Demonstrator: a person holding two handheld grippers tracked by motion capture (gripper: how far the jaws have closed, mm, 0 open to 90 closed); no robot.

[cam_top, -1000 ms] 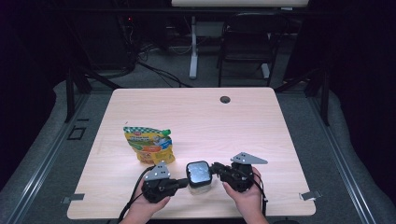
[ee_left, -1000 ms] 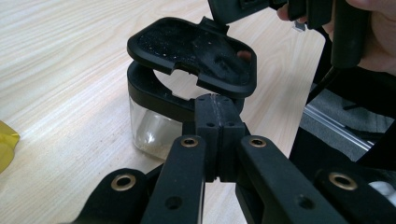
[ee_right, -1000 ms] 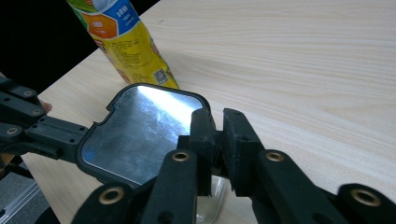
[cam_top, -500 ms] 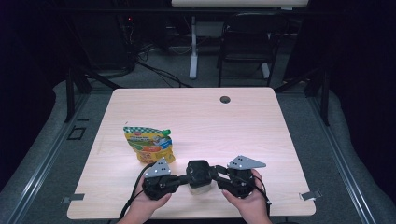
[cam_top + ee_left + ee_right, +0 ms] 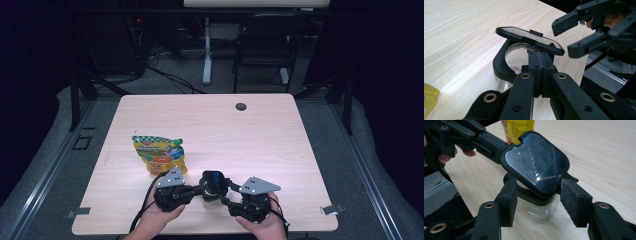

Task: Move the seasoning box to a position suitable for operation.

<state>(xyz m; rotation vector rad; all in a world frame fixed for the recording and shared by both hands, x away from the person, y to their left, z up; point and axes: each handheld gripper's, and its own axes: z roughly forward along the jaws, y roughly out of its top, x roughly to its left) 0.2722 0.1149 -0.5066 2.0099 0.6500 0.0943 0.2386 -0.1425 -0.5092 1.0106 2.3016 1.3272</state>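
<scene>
A small clear jar with a black collar stands near the table's front edge. Its hinged black lid is tilted up and half open. My left gripper is shut on the black tab at the jar's hinge side; it also shows in the high view. My right gripper has just been opening its jaws. They now stand apart on either side of the collar, under the lid, without pressing it. The high view places the right gripper just right of the jar.
A yellow snack pouch lies left of and behind the jar, close to the left gripper. A dark cable hole sits near the far edge of the wooden table. Chair and desk legs stand beyond it.
The right gripper's jaws have spread from nearly closed to wide, and that hand has drawn a little to the right. The lid's bright face has tipped and now looks dark from above.
</scene>
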